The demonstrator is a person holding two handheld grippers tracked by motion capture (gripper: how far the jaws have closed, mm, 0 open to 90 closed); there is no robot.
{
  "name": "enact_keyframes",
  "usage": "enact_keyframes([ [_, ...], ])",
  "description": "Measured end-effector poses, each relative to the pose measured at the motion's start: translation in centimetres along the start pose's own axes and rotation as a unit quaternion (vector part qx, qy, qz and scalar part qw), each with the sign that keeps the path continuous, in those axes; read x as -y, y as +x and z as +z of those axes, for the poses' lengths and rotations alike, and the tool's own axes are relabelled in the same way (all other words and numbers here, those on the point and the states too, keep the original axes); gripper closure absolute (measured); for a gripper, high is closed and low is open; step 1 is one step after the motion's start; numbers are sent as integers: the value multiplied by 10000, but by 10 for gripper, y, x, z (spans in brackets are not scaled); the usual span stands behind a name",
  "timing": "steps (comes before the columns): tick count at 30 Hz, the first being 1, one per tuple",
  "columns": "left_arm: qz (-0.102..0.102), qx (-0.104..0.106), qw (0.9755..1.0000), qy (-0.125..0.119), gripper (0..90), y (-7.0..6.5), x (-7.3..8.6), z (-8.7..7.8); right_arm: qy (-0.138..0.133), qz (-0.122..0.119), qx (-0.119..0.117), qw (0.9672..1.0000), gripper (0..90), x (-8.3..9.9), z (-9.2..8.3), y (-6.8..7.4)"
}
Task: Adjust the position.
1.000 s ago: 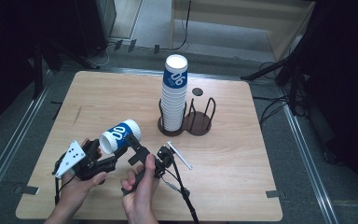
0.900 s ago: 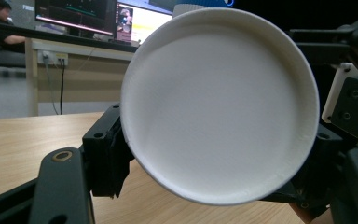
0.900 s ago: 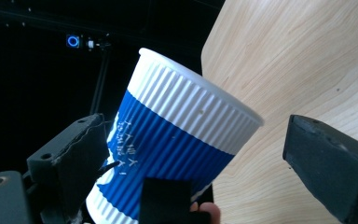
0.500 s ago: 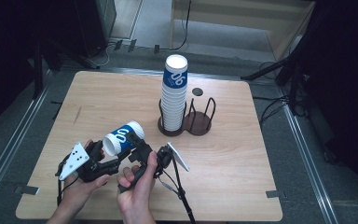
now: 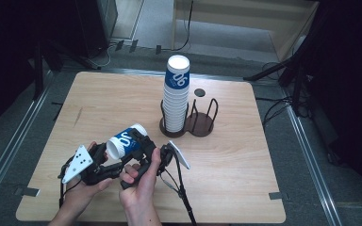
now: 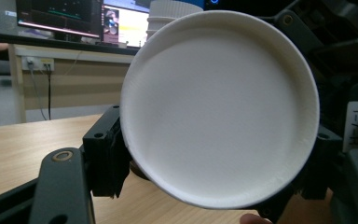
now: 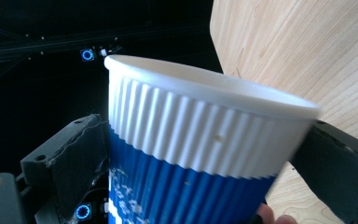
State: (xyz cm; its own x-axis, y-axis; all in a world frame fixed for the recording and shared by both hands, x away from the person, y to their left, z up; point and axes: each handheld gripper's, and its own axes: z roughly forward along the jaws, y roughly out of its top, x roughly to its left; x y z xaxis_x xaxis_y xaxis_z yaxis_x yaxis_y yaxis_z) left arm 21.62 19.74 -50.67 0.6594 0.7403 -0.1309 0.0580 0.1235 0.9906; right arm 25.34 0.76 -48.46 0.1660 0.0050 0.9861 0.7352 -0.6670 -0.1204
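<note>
A blue and white ribbed paper cup (image 5: 125, 140) lies on its side above the table's front left. My left gripper (image 5: 107, 155) is at its base end and my right gripper (image 5: 142, 145) is across its blue body. In the left gripper view the cup's white round bottom (image 6: 219, 107) faces me, with the left gripper (image 6: 209, 182) shut on its edges. The right gripper view shows the cup's rim and ribbed band (image 7: 200, 135), and the right gripper (image 7: 200, 177) is shut on the cup with a jaw pressed on each side.
A tall stack of upside-down cups (image 5: 176, 94) stands in a dark two-ring wire holder (image 5: 202, 120) at the table's middle back; its right ring holds nothing. A small black disc (image 5: 199, 92) lies behind it. The right gripper's cable (image 5: 185, 200) trails toward the front edge.
The right hand has moved in toward the cup and its jaws now sit around the cup. The left gripper and cup shifted only slightly.
</note>
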Motion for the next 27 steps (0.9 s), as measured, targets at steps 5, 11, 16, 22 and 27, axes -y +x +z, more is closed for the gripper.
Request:
enact_keyframes([
  [5,8,24,10000,0,280,-1,0,-1,36,118,-84,9999,53,-3,0,-1],
  [11,12,63,10000,-45,279,1,-1,-2,98,253,-166,9995,131,-4,2,-4],
  [16,86,130,9999,-3,269,3,0,-3,59,340,-303,9989,169,-4,1,-8],
  [22,7,156,9999,43,244,4,0,-4,-33,136,-359,9993,204,-2,-1,-11],
  [27,-300,287,9986,327,163,6,-2,-10,-219,-197,-426,9987,206,-2,-8,-7],
])
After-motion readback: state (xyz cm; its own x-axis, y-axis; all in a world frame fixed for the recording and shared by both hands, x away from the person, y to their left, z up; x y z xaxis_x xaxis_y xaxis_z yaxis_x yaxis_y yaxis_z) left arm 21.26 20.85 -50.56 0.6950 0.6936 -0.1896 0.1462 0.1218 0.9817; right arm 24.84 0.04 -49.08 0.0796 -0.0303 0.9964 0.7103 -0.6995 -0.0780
